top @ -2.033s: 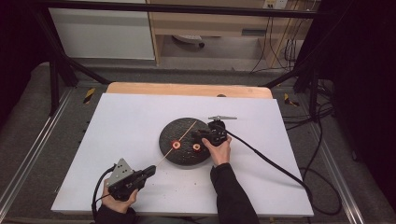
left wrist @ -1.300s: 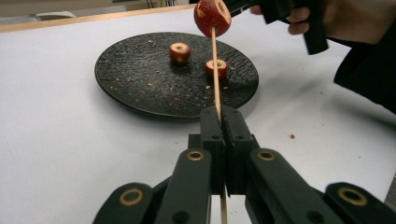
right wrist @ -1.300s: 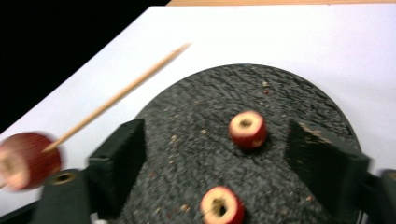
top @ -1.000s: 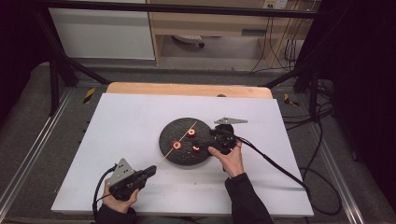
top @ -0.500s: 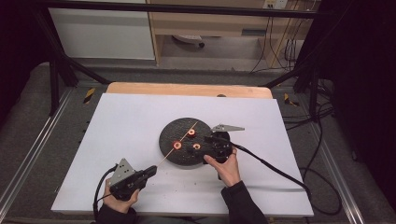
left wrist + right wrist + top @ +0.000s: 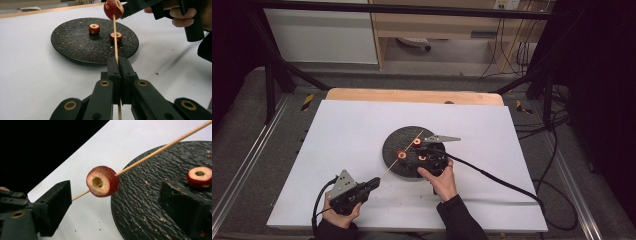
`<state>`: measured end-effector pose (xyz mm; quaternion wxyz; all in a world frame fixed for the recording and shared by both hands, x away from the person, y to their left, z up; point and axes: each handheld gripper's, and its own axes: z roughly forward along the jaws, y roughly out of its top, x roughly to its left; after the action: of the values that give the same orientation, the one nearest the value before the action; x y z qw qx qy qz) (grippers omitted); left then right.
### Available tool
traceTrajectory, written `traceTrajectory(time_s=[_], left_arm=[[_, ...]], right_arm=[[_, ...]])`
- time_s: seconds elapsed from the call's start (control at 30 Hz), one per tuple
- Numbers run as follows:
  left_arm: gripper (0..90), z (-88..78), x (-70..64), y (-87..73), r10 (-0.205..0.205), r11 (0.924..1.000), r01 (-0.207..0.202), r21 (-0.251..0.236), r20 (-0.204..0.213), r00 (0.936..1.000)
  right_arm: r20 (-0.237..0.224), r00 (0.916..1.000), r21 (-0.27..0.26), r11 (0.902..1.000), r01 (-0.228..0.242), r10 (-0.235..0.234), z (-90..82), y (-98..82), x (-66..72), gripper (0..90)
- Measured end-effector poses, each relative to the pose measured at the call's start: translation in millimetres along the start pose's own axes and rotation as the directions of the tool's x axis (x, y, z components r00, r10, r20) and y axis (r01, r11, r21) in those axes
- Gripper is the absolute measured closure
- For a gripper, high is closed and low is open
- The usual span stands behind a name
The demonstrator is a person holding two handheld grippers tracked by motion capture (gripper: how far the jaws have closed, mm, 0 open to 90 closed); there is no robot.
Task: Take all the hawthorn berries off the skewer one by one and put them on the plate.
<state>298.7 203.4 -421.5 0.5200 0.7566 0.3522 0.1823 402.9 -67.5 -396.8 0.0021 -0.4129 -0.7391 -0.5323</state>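
One soft, light fruit slice (image 6: 102, 181) rides our thin skewer (image 6: 115, 42), pinched by the left gripper (image 6: 119, 66); the right gripper (image 6: 115, 205), jaws spread and just closing, should take its skinned sides gently.

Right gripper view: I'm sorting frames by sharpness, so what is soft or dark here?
In the right gripper view the fruit piece on the skewer is sharp, the near tongs blur, and the upper left corner is black; the high view is dim at its edges.

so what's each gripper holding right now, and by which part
The left gripper clamps the wooden skewer near its lower end. The right gripper holds nothing: its jaws stand open around the skewered fruit piece.
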Motion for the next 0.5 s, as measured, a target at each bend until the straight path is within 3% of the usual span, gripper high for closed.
traceTrajectory(time_s=[0.2,0.5], left_arm=[[88.2,0.7,-1.0,0.0,0.003,1.0,-0.003,0.0,0.002,1.0],[88.2,2.0,-3.1,0.0,0.008,1.0,-0.008,0.002,0.006,0.9999]], right_arm=[[-0.029,0.9982,-0.03,0.9981,-0.054,0.053,4.9,1.6,-1.4,26.6],[-0.069,0.9913,-0.014,0.9935,-0.113,0.112,12.4,-0.7,-4.6,44.2]])
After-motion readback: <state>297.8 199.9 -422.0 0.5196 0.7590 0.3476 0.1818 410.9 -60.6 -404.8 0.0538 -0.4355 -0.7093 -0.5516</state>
